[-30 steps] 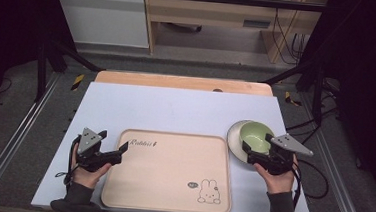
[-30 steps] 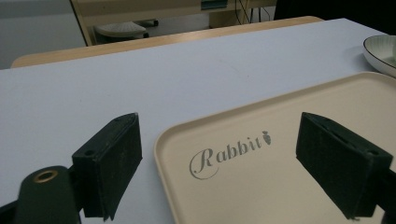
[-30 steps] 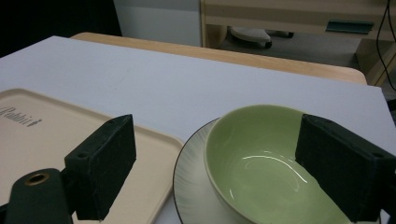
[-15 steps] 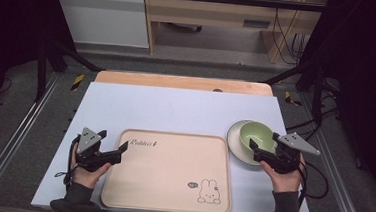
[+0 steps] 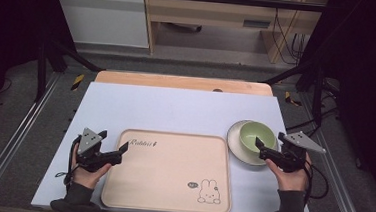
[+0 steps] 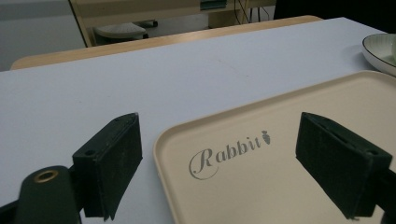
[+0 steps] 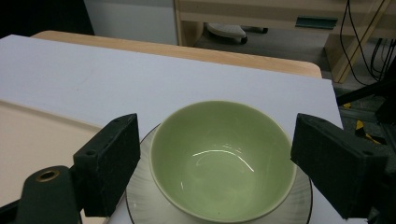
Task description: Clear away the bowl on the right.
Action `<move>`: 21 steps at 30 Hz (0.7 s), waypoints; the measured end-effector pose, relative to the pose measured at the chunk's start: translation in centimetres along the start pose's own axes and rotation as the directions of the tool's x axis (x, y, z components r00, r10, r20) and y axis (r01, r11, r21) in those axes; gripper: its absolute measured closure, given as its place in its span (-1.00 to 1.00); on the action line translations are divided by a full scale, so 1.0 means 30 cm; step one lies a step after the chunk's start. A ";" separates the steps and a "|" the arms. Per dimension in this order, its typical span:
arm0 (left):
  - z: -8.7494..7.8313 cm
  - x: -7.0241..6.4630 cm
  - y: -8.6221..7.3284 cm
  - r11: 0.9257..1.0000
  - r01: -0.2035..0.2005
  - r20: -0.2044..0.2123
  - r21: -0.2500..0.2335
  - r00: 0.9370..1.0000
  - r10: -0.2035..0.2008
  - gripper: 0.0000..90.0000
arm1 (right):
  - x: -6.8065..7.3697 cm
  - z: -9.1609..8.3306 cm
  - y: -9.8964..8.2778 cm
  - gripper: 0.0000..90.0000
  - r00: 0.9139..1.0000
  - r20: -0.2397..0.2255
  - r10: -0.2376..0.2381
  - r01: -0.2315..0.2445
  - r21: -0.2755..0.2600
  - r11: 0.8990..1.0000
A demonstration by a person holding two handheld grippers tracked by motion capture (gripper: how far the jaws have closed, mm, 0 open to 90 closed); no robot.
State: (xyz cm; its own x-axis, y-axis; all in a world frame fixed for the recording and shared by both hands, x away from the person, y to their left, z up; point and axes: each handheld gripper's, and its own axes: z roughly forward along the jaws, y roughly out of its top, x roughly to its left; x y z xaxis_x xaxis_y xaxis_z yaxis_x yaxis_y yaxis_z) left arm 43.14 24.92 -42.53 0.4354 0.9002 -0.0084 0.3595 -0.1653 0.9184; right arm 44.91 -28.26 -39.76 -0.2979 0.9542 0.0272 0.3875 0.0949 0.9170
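Observation:
A beige tray [image 5: 166, 169] printed with "Rabbit" and a bunny lies at the front middle of the table. My left gripper [image 5: 121, 150] stands open at the tray's left edge. In the left gripper view its jaws [image 6: 219, 140] straddle the near corner of the tray [image 6: 280, 163], touching nothing. A green bowl [image 5: 257, 135] sits on a white plate [image 5: 240, 152] to the right of the tray. My right gripper [image 5: 260, 147] is open at the plate's near right side. In the right gripper view the bowl [image 7: 222, 158] and plate [image 7: 145, 210] lie between and beyond its spread jaws [image 7: 215, 140].
A pale sheet [image 5: 175, 110] covers the table, with a strip of bare wood [image 5: 182, 82] along the far edge. Black frame rails [image 5: 18, 139] run along both sides. Past the table stand a wooden shelf [image 5: 222, 13] and hanging cables [image 5: 286, 32].
My right gripper has drifted a little to the right and farther along the plate. The left gripper, tray and bowl have not moved.

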 end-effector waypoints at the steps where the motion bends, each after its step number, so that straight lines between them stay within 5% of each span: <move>1: 0.000 0.000 0.000 1.000 0.000 0.000 0.000 1.000 0.000 -0.69 | -0.001 0.002 0.000 -0.65 1.000 0.001 0.002 -0.002 0.000 1.000; 21: 0.000 -0.001 0.003 1.000 -0.003 -0.001 0.000 1.000 0.003 -0.69 | -0.035 0.058 0.036 -0.60 1.000 0.024 0.020 -0.021 0.043 0.999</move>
State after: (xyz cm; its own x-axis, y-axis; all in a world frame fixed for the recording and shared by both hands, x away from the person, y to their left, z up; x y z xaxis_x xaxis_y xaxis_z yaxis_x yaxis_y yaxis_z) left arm 43.15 24.88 -42.45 0.4358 0.9000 -0.0055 0.3583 -0.1678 0.9184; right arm 47.17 -28.67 -39.49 -0.2694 0.9624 0.0357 0.4309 0.0873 0.8982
